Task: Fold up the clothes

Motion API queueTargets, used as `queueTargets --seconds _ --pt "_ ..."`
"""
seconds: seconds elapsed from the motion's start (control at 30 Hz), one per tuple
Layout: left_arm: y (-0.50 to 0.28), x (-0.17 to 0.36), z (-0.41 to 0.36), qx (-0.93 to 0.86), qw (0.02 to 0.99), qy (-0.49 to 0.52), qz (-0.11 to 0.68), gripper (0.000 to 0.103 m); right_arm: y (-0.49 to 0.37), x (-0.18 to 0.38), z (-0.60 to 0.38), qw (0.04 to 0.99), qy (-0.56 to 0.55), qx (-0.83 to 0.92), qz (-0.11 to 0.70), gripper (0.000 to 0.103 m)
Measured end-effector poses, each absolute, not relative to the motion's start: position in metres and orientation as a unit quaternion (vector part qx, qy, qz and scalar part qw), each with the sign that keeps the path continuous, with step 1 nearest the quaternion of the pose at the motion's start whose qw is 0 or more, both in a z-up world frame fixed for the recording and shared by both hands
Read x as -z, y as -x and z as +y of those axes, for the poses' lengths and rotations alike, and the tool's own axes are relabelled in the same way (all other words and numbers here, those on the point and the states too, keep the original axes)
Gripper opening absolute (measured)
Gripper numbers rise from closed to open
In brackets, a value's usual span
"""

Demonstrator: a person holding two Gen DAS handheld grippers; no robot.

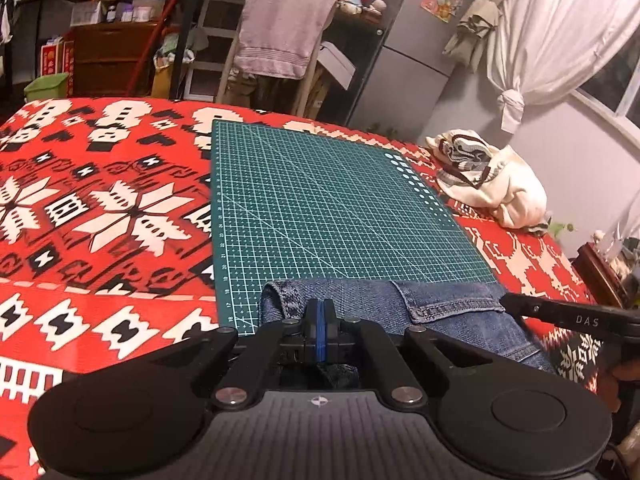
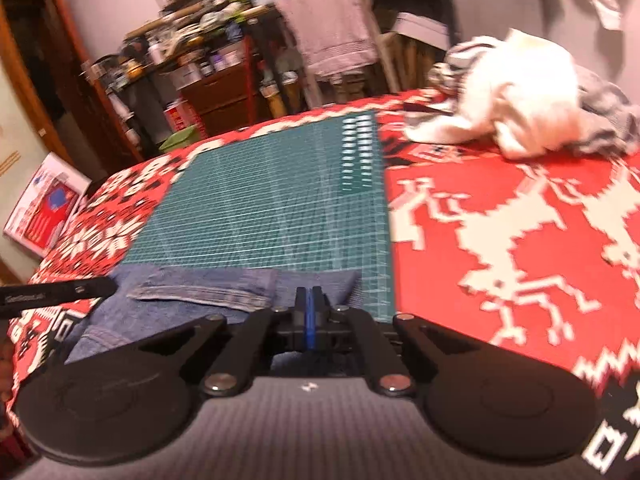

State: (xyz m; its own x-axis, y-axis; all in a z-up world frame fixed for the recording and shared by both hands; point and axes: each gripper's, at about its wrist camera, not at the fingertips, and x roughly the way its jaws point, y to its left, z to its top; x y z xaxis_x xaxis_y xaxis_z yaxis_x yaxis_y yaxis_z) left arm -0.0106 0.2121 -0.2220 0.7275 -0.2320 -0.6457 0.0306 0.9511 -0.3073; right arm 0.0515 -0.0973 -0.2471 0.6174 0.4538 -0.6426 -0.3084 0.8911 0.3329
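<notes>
Gripping the jeans (image 1: pixel 460 312) at the mat's (image 1: pixel 328 208) near edge, we clench both the left gripper (image 1: pixel 319 312) and right gripper (image 2: pixel 308 300) on denim. Our left view shows a pocket right of its fingers; our blurred right view shows a heap of clothes (image 2: pixel 520 96) far beyond its fingers.

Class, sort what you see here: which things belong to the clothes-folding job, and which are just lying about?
In the job: jeans, left gripper, right gripper, green cutting mat, white garment pile.

Lying about: pink towel on chair, fridge, curtain, cluttered shelves.
</notes>
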Motion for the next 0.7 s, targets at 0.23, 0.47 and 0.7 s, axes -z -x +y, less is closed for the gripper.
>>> queueTargets --seconds 0.23,0.47,0.7 --pt "0.016 0.215 0.212 0.066 0.918 0.151 0.36 0.0 -0.046 0.237 -0.106 0.901 -0.095 -0.193 0.378 0.001" --pt "0.025 0.198 0.198 0.109 0.913 0.188 0.345 0.0 -0.025 0.21 -0.074 0.894 -0.062 -0.264 0.356 0.002" --pt "0.022 0.218 0.145 0.151 0.906 0.138 0.37 0.001 -0.01 0.234 -0.027 0.889 -0.023 -0.279 0.361 0.0"
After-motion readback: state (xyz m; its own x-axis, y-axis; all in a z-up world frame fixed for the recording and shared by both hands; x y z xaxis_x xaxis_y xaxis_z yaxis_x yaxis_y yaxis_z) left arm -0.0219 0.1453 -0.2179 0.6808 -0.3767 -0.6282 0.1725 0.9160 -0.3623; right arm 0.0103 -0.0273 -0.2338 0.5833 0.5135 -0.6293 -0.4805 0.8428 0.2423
